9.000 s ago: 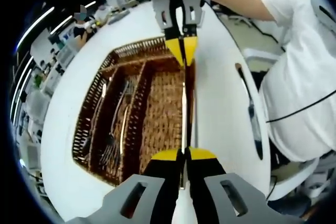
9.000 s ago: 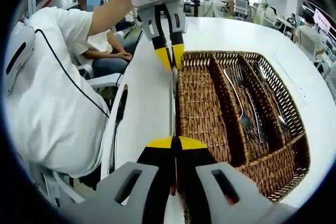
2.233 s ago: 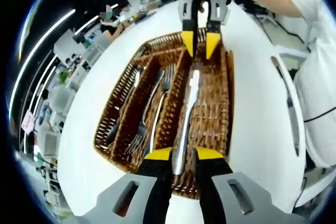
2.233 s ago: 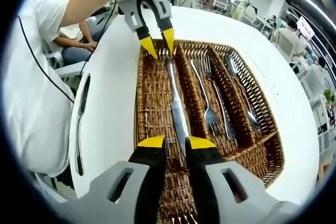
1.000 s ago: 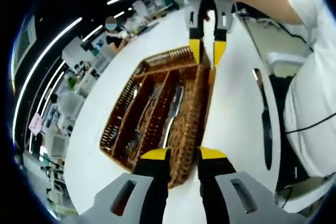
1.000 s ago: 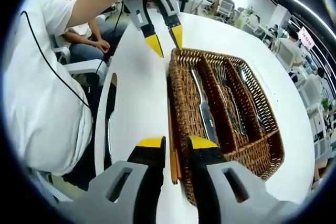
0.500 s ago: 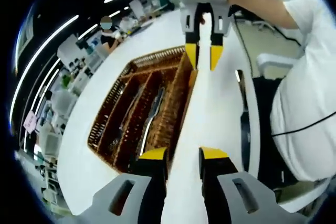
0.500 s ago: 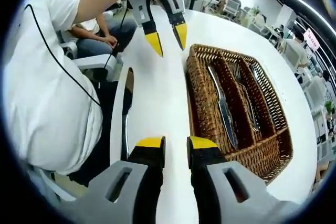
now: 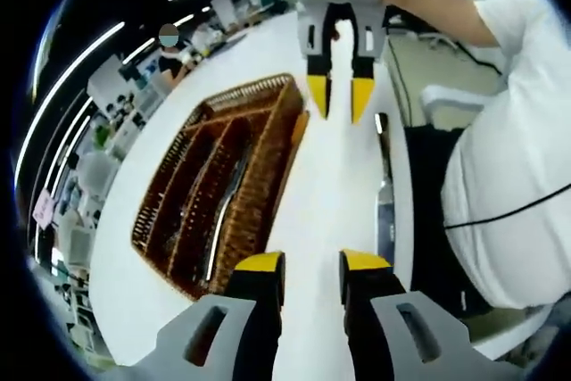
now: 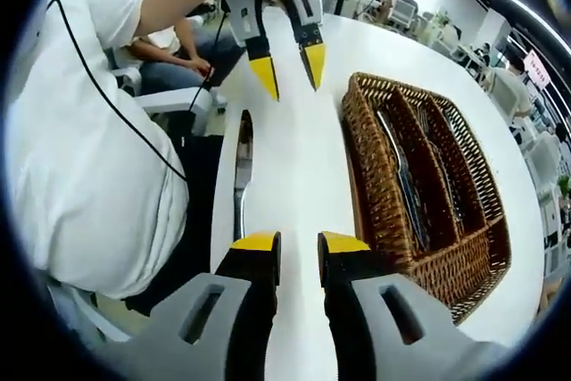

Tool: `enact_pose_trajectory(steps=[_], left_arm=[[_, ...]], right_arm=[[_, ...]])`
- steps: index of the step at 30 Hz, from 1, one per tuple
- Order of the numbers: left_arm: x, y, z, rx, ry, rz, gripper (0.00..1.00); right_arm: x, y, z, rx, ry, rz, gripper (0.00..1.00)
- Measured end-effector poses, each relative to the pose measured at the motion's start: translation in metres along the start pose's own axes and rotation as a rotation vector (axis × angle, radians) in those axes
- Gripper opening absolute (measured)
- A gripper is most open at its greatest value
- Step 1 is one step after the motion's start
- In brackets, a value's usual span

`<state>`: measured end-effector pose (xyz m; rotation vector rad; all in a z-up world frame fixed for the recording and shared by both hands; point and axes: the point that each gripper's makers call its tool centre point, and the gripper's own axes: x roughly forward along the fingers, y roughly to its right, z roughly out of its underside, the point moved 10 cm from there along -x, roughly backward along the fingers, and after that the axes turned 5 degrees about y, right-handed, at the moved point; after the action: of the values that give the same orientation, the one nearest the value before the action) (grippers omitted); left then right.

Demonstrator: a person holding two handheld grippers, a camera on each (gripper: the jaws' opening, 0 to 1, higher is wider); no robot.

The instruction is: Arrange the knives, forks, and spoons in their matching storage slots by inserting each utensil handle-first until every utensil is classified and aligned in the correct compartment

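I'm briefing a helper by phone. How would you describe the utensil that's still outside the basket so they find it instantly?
Start at the white table with the wicker basket. Along the table's edge nearest the person in white lies a knife. It is the one utensil on bare tabletop, apart from the basket.

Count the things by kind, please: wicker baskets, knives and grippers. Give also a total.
Wicker basket: 1
Knives: 2, a loose knife beside the basket and a stored knife in its nearest compartment
Grippers: 2, the left gripper and the right gripper, fingers apart
Total: 5
The forks and spoons are too blurred to count.
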<state>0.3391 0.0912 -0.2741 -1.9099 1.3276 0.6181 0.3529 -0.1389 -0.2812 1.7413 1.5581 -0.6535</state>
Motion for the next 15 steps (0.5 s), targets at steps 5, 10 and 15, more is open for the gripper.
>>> enact_pose_trajectory(steps=[5,10,15], left_arm=[[-0.001,0.006,0.001,0.004,-0.012,0.014,0.23],[0.0,0.016,0.0,0.007,-0.025,0.05,0.23],[0.003,0.022,0.003,0.018,-0.044,0.07,0.23]], right_arm=[[0.002,-0.009,0.001,-0.007,0.0,-0.026,0.17],[0.005,-0.016,0.002,-0.014,-0.008,-0.056,0.17],[0.008,-0.023,0.003,-0.027,-0.021,-0.082,0.18]])
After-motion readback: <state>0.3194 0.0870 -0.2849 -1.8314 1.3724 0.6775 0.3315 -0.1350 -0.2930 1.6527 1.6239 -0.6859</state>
